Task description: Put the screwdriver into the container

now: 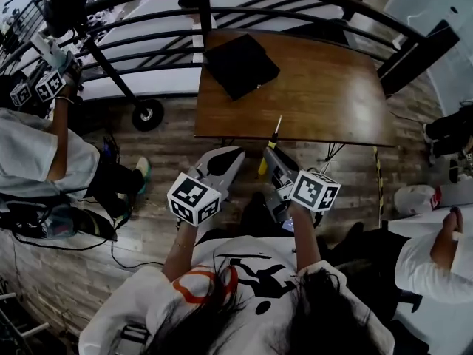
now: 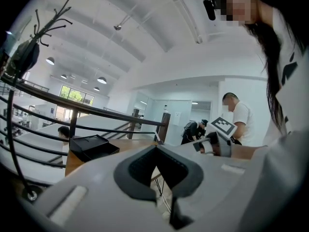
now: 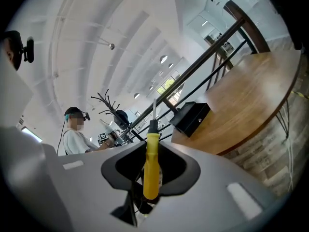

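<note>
The yellow-handled screwdriver is pinched in the right gripper's jaws, shaft toward the wooden table bearing the black container, while the left gripper's jaws sit pressed together, empty.

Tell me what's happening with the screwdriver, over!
Right gripper shut on screwdriver. Left gripper shut, empty. Container on table ahead, not yet reached. Nothing in the way.

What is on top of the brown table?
Only the black container sits on the table. Its inside is too dark to make out.
</note>
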{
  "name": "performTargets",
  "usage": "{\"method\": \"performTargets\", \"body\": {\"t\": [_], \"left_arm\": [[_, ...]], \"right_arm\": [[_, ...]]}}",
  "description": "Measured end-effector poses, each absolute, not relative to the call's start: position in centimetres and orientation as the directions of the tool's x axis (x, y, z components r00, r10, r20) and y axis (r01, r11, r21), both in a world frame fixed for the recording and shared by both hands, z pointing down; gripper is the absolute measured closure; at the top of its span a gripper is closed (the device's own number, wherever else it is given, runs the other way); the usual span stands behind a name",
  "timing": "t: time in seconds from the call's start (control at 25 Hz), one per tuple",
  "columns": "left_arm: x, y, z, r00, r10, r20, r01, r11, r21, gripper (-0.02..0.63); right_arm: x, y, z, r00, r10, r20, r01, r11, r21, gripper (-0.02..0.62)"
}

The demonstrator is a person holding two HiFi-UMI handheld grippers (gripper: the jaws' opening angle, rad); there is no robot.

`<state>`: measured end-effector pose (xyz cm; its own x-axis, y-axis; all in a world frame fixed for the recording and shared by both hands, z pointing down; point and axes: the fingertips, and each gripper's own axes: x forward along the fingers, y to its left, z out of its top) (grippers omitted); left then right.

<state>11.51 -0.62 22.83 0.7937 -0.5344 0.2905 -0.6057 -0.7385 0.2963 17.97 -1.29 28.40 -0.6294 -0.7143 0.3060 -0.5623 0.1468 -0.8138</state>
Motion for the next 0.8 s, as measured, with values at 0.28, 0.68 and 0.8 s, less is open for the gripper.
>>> {"method": "performTargets", "body": {"t": [0.28, 0.68, 0.8], "left_arm": [[13.0, -7.2, 26.0, 0.775, -0.560, 0.293, -0.630, -0.723, 0.285, 0.606], [6.2, -12.7, 44.5, 0.770, -0.605, 0.202, -0.637, -0.733, 0.237, 0.606], [5.5, -14.0, 46.6, 0.753, -0.625, 0.207, -0.658, -0.721, 0.217, 0.606]], "right_arm": [[19.6, -8.4, 31.8, -0.650, -0.699, 0.298, -0.550, 0.162, -0.819, 0.495], [12.7, -14.8, 49.9, -0.660, -0.704, 0.263, -0.583, 0.259, -0.770, 0.495], [11.9, -16.6, 52.0, -0.677, -0.691, 0.251, -0.570, 0.277, -0.774, 0.495]]}}
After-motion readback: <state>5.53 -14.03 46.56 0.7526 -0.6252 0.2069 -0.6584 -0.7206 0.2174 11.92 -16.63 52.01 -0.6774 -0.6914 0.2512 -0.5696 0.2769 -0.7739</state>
